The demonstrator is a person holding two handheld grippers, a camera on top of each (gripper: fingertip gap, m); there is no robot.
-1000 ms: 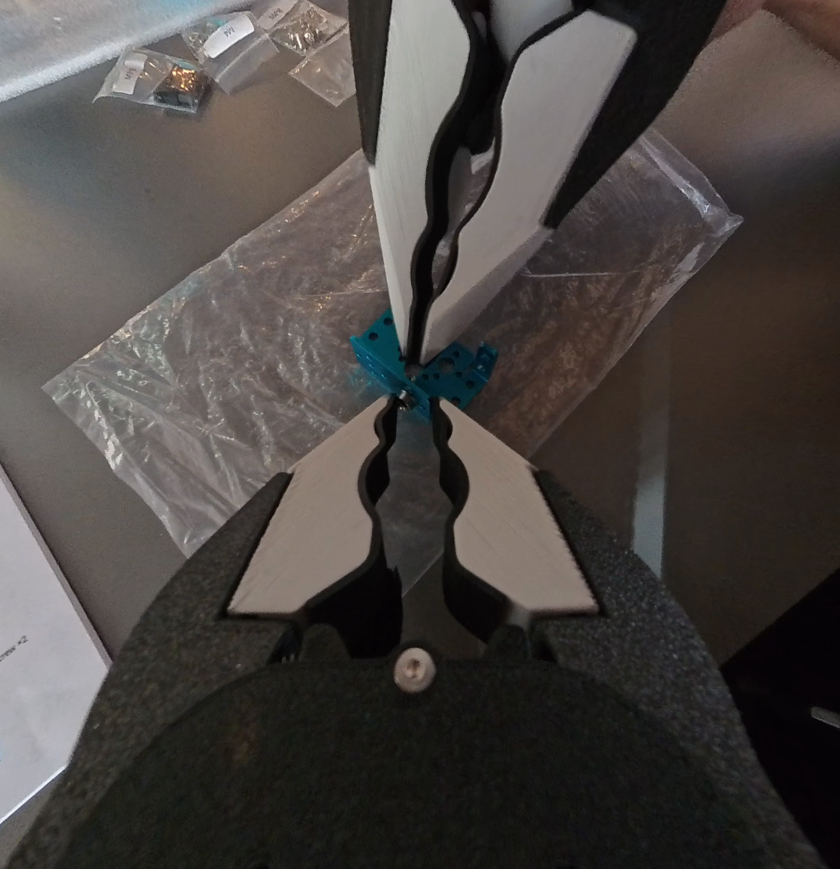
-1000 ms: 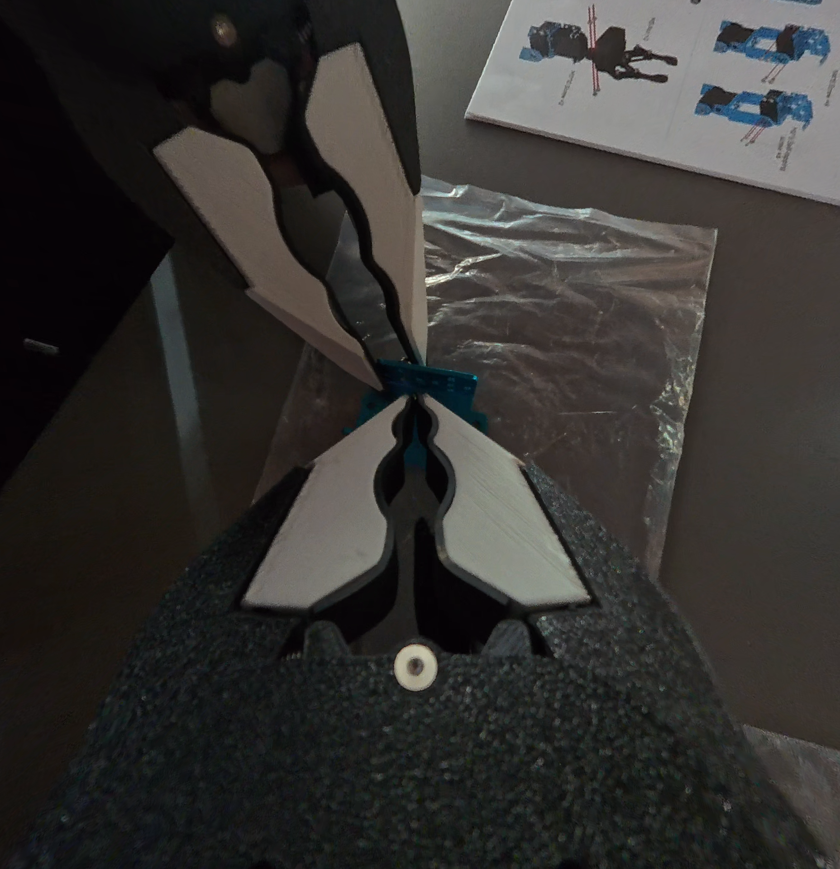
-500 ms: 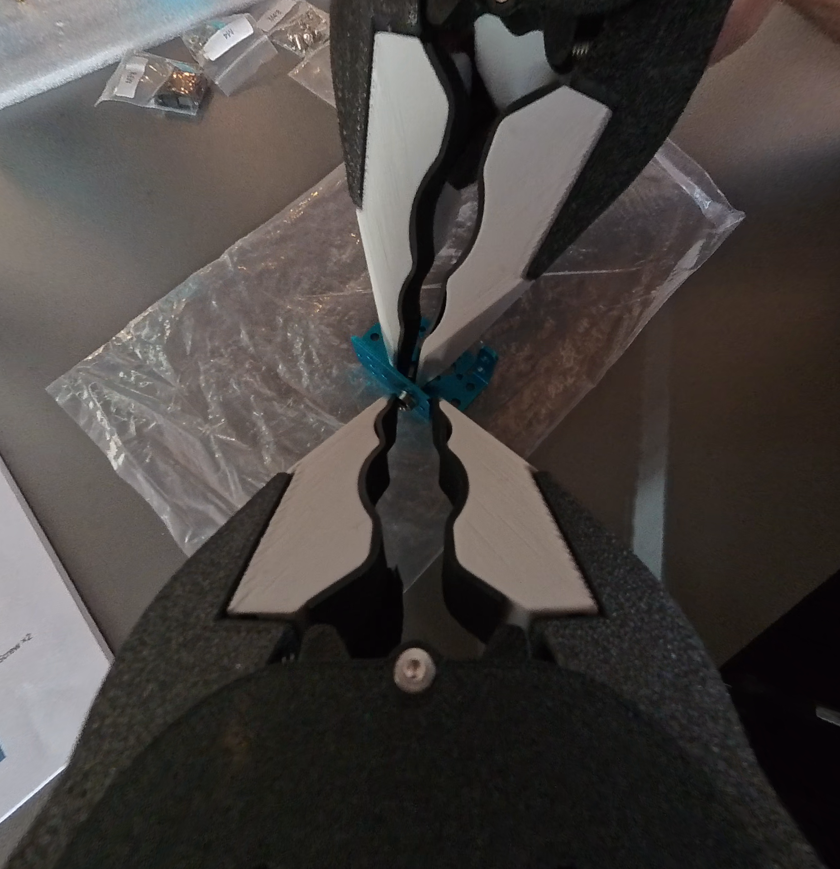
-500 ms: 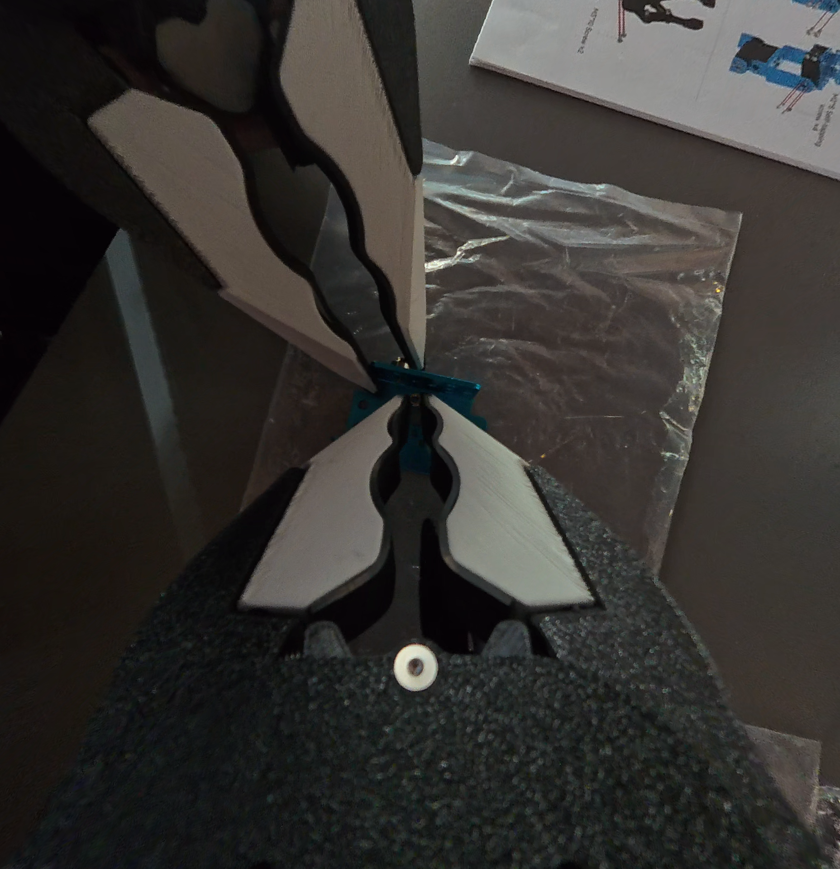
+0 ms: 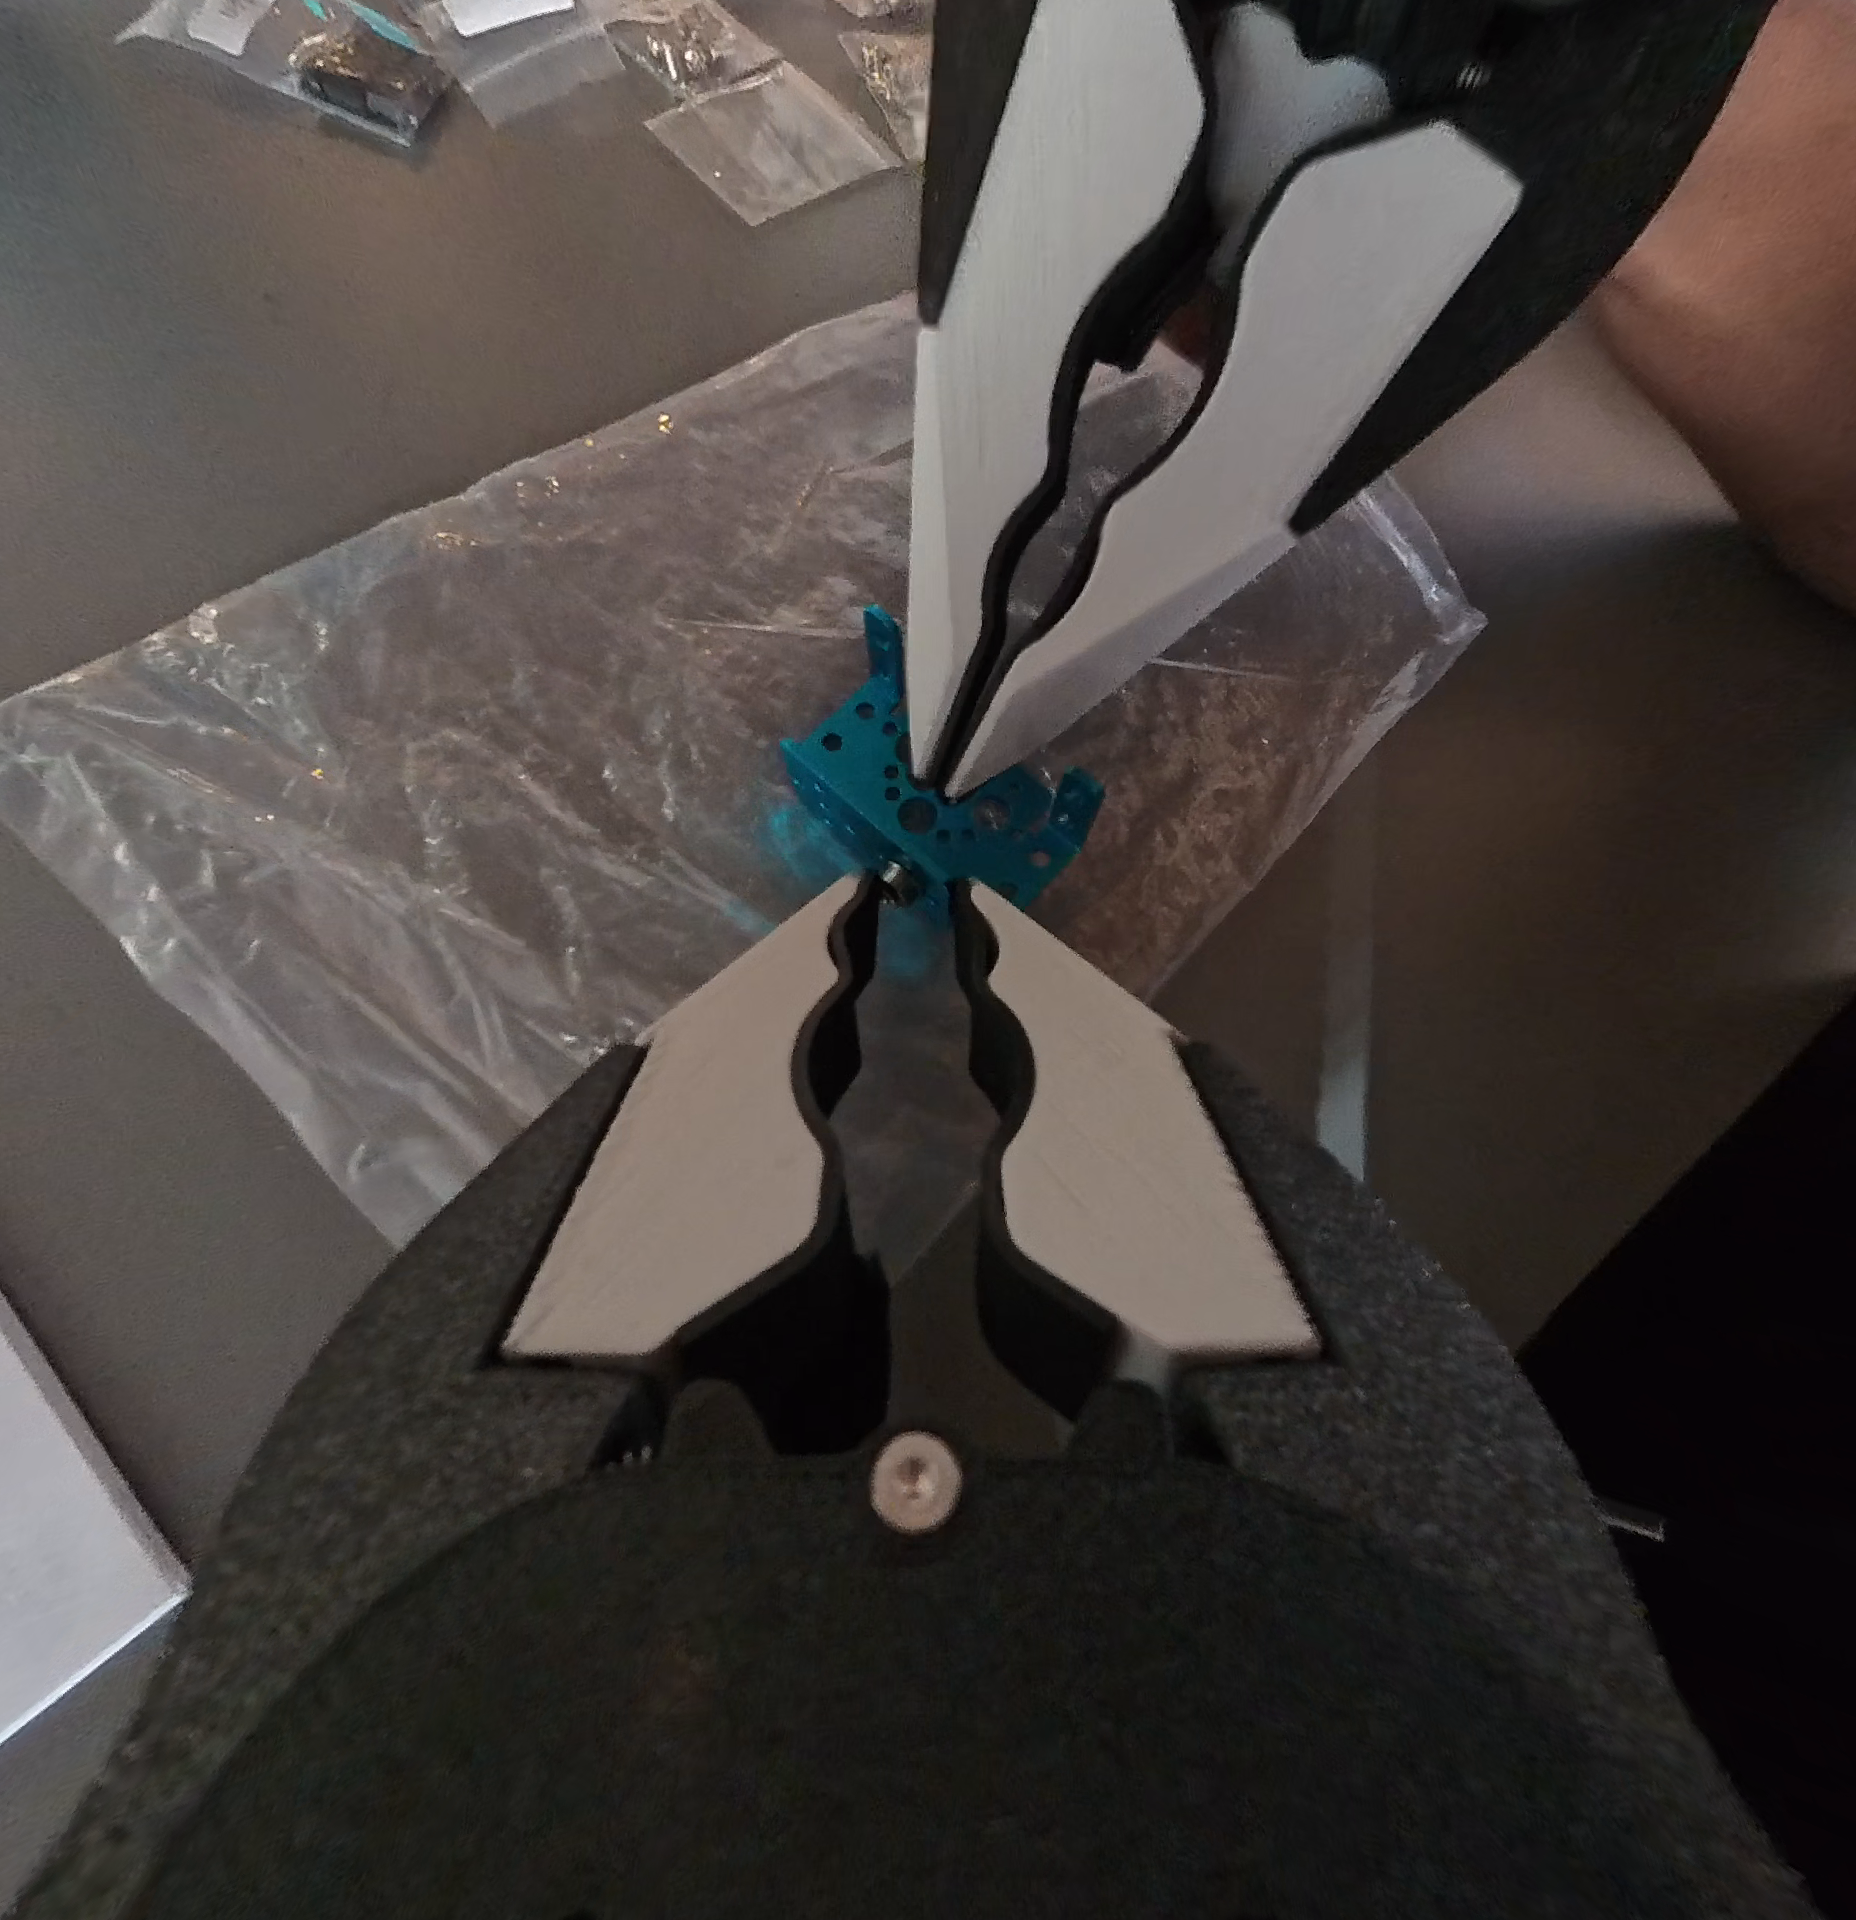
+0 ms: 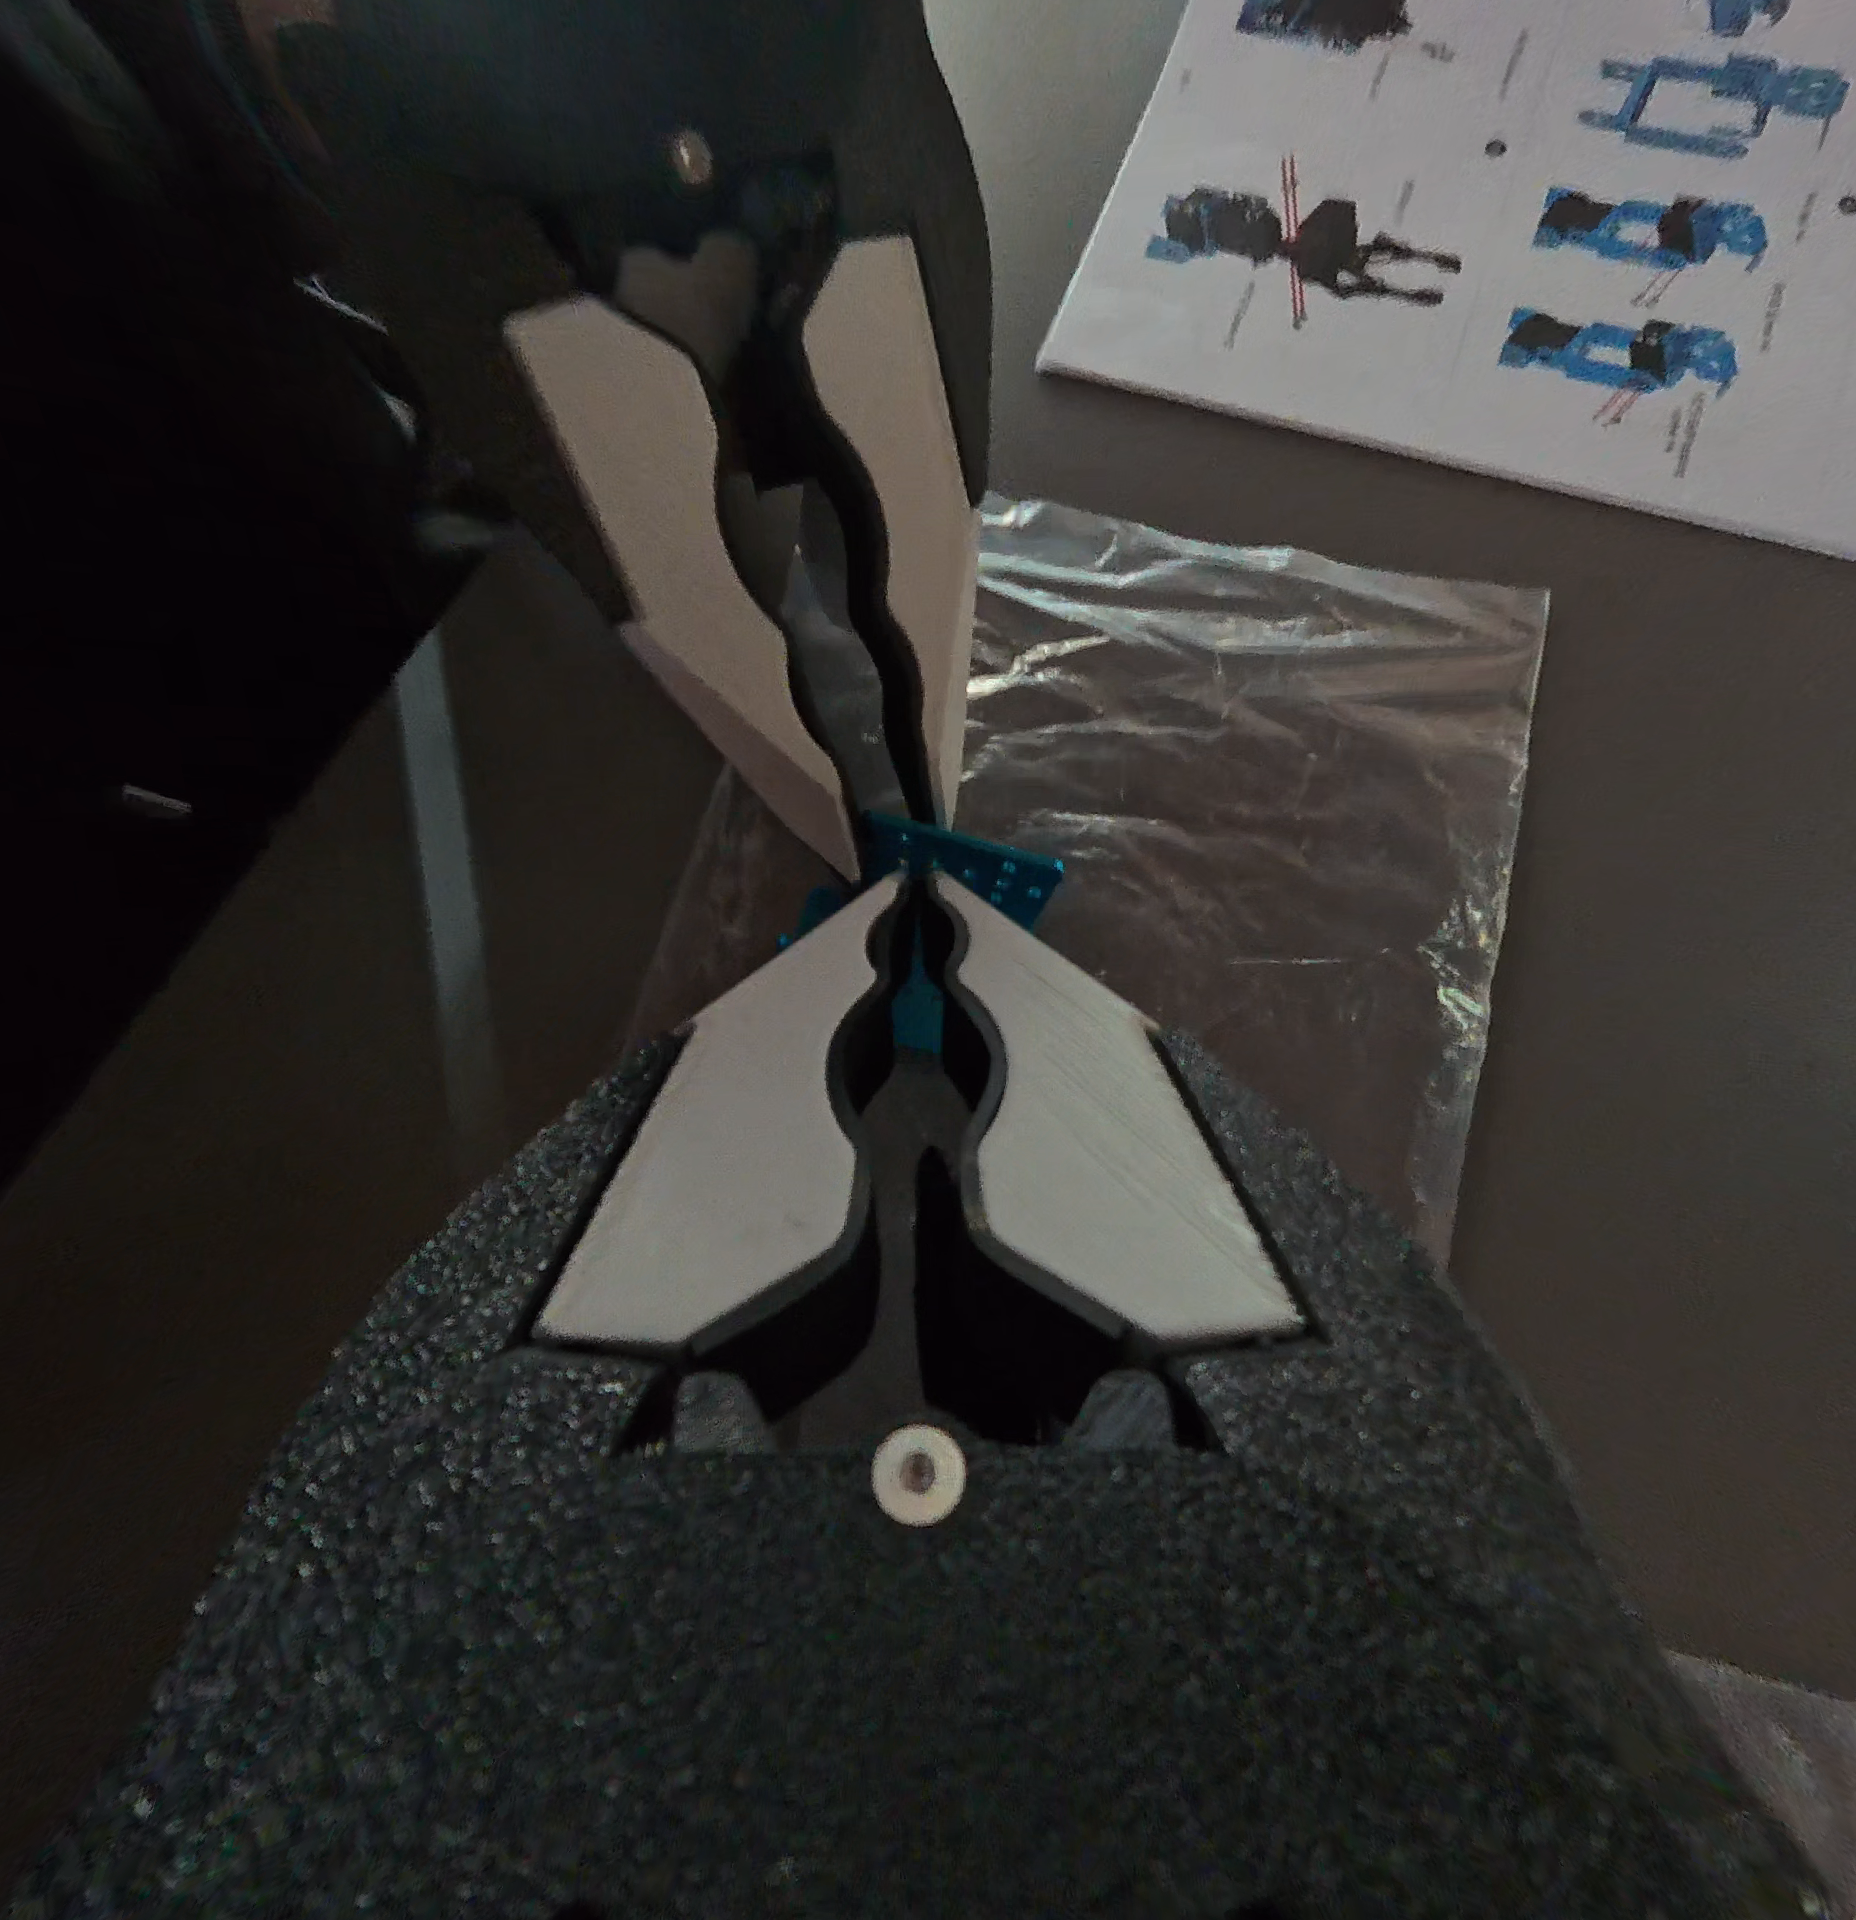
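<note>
Where both grippers meet: one small blue bracket (image 5: 908, 795) held above a plastic bag, both sets of fingers touching it from opposite sides.
Grippers, count: two, each black and grainy in body with white wedge-shaped fingers edged in black rubber.
Left gripper (image 5: 911, 896): fingers drawn close and clamped on a small silver bolt head (image 5: 896, 889) at the near edge of the bracket; a narrow gap shows behind the tips.
Right gripper (image 6: 911, 883): fingers pressed together on a thin flange of the bracket (image 6: 965, 860); in the left wrist view it comes down from above (image 5: 939, 774), tips together on the top face.
Bracket, shape: folded sheet metal, blue, punched with many round holes, small upturned tabs at its ends.
Bags, count: one large clear bag (image 5: 467, 727), flat, crinkled, lying on the bench, seemingly empty; at least three small clear bags (image 5: 373, 62) at the far edge, holding small metal hardware, too small to identify.
Paper: one white printed sheet (image 6: 1526, 260) with blue and black diagrams, flat on the bench beyond the big bag.
Bench (image 5: 228, 364): smooth, grey-brown, slightly glossy.
Person: a bare forearm (image 5: 1755, 343) behind the right gripper.
</note>
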